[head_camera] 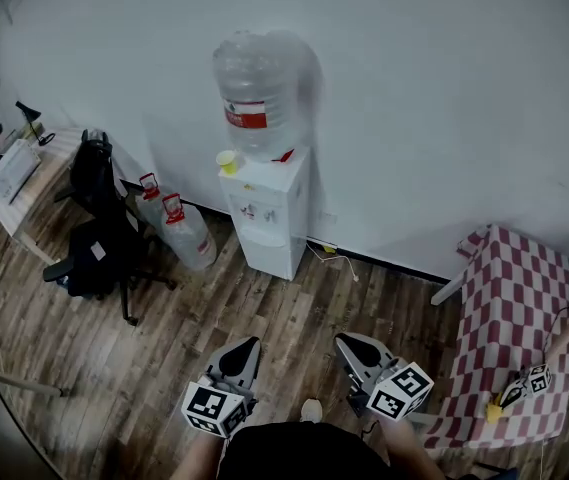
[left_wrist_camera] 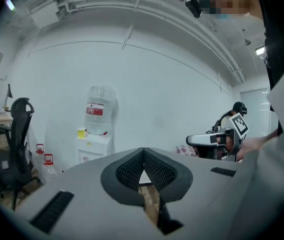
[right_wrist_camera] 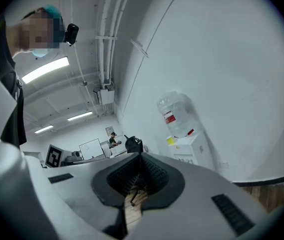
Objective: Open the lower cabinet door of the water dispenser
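The white water dispenser [head_camera: 269, 208] stands against the wall with a big clear bottle [head_camera: 259, 88] on top. Its lower cabinet door [head_camera: 278, 253] looks closed. My left gripper [head_camera: 251, 344] and right gripper [head_camera: 342, 342] hover side by side over the wooden floor, well short of the dispenser, both shut with nothing in them. The left gripper view has its shut jaws, left gripper [left_wrist_camera: 143, 152], aimed right of the dispenser [left_wrist_camera: 94, 149]. In the right gripper view the dispenser [right_wrist_camera: 191, 149] lies to the right of the right gripper [right_wrist_camera: 141, 156].
A black office chair [head_camera: 99, 218] and two spare water bottles [head_camera: 179, 230] stand left of the dispenser. A red-checked table [head_camera: 509, 338] is at the right. A cable [head_camera: 336, 254] trails on the floor by the dispenser's right side. A desk [head_camera: 24, 173] sits far left.
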{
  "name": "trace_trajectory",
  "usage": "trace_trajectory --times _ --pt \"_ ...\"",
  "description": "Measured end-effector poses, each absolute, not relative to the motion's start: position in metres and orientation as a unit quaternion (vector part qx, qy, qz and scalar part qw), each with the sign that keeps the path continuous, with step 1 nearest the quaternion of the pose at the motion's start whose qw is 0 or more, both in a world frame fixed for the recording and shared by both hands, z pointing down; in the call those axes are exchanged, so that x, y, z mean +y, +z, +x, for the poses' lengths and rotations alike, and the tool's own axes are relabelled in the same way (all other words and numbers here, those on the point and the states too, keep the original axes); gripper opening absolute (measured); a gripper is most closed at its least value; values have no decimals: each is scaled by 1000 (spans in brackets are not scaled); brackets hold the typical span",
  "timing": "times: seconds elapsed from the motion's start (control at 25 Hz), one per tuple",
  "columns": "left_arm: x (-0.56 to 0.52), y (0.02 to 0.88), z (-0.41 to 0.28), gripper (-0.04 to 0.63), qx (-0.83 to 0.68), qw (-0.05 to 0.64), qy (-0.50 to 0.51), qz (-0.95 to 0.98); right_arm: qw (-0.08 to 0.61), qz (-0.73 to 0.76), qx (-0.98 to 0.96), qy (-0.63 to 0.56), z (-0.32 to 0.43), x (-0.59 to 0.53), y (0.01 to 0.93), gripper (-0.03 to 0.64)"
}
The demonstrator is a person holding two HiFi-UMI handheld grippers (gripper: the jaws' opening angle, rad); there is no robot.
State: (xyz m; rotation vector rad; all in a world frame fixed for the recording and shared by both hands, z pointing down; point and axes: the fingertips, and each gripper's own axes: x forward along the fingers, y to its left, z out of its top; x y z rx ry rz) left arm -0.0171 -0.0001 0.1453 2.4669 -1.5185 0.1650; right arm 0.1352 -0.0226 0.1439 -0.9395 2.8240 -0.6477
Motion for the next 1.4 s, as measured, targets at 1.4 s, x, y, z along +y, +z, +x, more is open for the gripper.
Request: trace_trajectory --times 1.4 --pt "-244 265 -34 14 -494 183 99 844 -36 -319 927 -192 74 -284 279 23"
